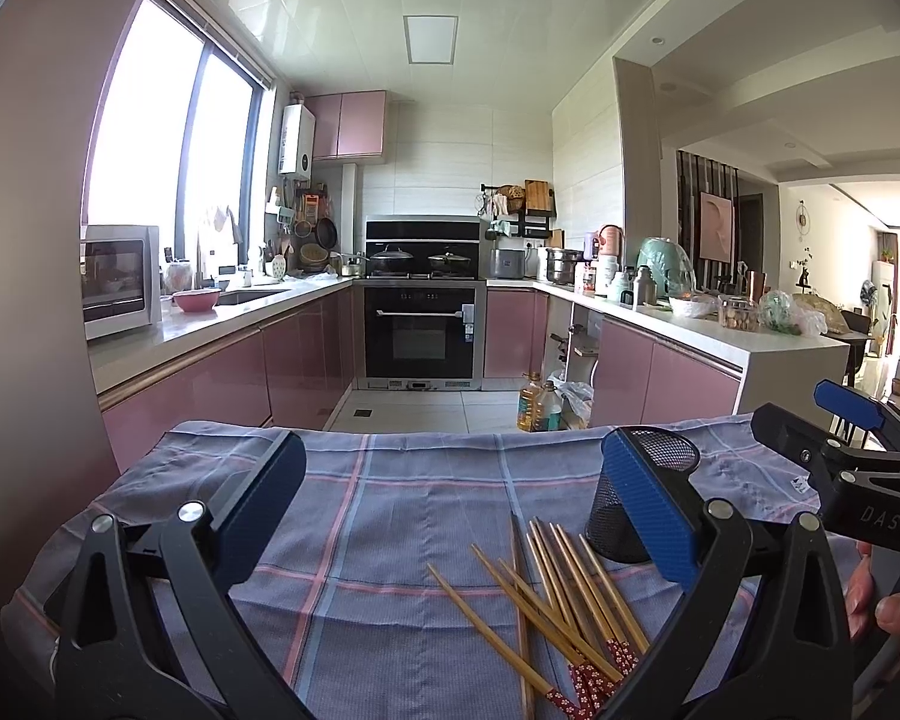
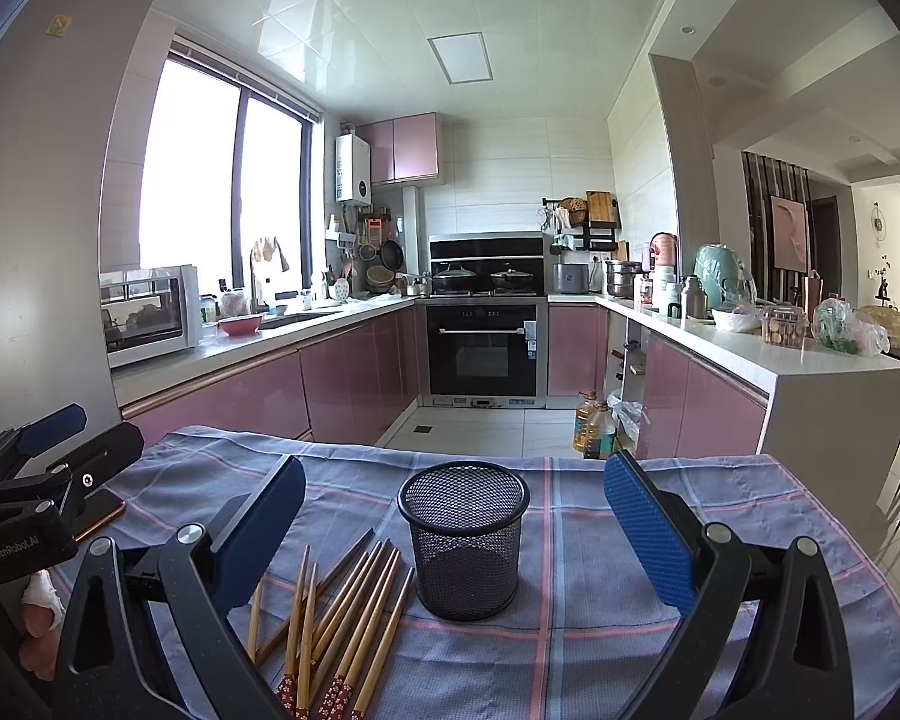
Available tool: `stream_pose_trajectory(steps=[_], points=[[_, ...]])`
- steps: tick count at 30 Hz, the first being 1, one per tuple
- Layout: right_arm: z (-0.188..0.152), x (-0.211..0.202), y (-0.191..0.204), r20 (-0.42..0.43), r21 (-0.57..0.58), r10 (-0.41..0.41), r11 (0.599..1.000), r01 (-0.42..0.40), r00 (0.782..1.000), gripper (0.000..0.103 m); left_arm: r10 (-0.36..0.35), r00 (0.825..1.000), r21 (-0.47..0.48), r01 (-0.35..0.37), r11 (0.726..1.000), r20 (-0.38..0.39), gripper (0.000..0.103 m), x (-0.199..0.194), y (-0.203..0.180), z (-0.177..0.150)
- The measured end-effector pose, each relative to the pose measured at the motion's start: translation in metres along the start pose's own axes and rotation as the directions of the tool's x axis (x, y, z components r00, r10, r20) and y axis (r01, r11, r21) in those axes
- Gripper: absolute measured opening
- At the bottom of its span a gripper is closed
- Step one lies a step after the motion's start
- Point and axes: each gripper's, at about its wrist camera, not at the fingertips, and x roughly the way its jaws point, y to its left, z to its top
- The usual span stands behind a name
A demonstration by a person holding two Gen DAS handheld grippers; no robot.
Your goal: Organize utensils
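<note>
My left gripper (image 1: 450,510) has fingers spread wide, nothing between them, above the cloth (image 1: 390,516) on the desk. My right gripper (image 2: 456,534) is wide too, empty, the mesh cup (image 2: 463,540) standing upright centre frame between its fingers, not touched. Chopsticks (image 2: 342,612) lie in a loose pile on the cloth just left of the cup, lower centre-left in right view; lower centre-right in left view, red ends toward me. Phone (image 2: 99,516) at left edge, by the left gripper.

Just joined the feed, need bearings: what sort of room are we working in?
A home kitchen, it seems: black built-in oven under a stove, glossy pink cabinet doors, white countertop microwave.
</note>
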Motion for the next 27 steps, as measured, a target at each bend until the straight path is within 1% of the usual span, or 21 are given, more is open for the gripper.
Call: stream_pose_trajectory(steps=[14,18,21,23,26,27], points=[[-0.003,0.005,-0.002,-0.022,0.006,0.018,1.000,-0.018,1.000,0.096,-0.012,0.999,-0.003,0.012,1.000,-0.038,0.098,0.009,0.003,-0.004],[-0.004,0.007,-0.003,-0.040,0.013,0.041,0.999,-0.041,0.998,0.096,-0.018,0.998,0.001,0.018,1.000,-0.058,0.098,0.013,0.004,-0.005],[-0.008,0.012,-0.004,-0.084,0.015,0.080,0.997,-0.079,0.993,0.096,-0.029,0.995,0.006,0.029,1.000,-0.095,0.098,0.019,0.008,-0.011],[-0.013,0.018,-0.001,-0.126,0.001,0.111,0.994,-0.111,0.986,0.096,-0.032,0.991,0.006,0.034,0.999,-0.132,0.098,0.025,0.012,-0.017],[-0.024,0.029,0.009,-0.215,-0.017,0.172,0.984,-0.179,0.961,0.094,-0.044,0.978,0.007,0.047,0.999,-0.205,0.096,0.037,0.019,-0.028],[-0.028,0.033,0.013,-0.250,-0.024,0.185,0.980,-0.197,0.950,0.089,-0.047,0.971,0.012,0.051,0.999,-0.234,0.092,0.041,0.020,-0.033]])
